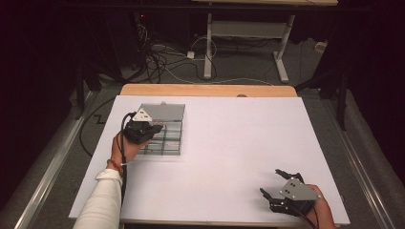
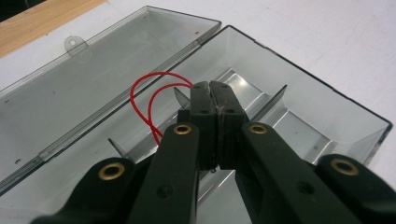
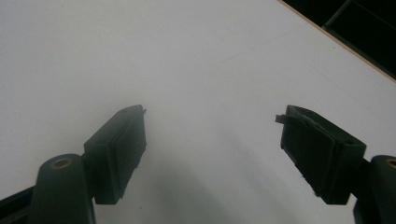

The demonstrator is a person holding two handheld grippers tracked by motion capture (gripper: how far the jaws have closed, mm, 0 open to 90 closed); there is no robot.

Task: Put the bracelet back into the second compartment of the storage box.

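A clear plastic compartment box [image 1: 173, 143] lies open at the table's left, its lid [image 1: 165, 111] folded back flat. My left gripper [image 1: 156, 128] hovers over the box's compartments. In the left gripper view its jaws [image 2: 208, 87] are pressed together above the dividers [image 2: 275, 95], and a thin red wire [image 2: 132, 95] loops up from their left side, apparently pinched between them. My right gripper [image 1: 270, 182] rests near the front right of the table, far from the box. In the right gripper view it [image 3: 212, 116] stands wide open over bare white surface with nothing between its pads.
A white sheet [image 1: 229, 143] covers the table, with a wooden strip [image 1: 205, 90] showing at the far edge. Beyond the table are a desk frame [image 1: 248, 33] and cables [image 1: 162, 57] on the floor. The table's front edge runs close to my right hand.
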